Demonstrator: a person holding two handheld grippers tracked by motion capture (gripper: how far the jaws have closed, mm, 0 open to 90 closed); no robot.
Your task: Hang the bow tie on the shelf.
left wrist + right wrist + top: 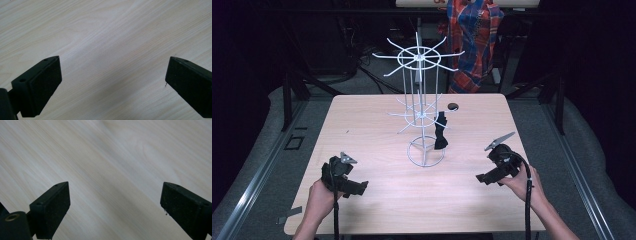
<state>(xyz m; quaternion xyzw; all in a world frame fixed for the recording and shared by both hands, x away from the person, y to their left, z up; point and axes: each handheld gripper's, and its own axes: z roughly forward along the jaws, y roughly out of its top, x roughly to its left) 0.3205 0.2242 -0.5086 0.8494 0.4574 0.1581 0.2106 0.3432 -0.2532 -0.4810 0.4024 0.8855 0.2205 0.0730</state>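
Both grippers, left (362, 188) and right (482, 177), gape empty over bare counter (112, 37); the high view adds a wire rack (422, 107) holding a black bow (441, 131).

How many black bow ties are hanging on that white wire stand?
1. The black bow tie hangs from a lower-tier arm on the right side of the white wire stand; the other arms look bare.

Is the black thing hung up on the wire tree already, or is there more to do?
Looks done: the black bow tie hangs from a lower arm of the white wire rack. In hand: nothing; the left gripper and right gripper are open over bare table. I see nothing else on the table to hang.
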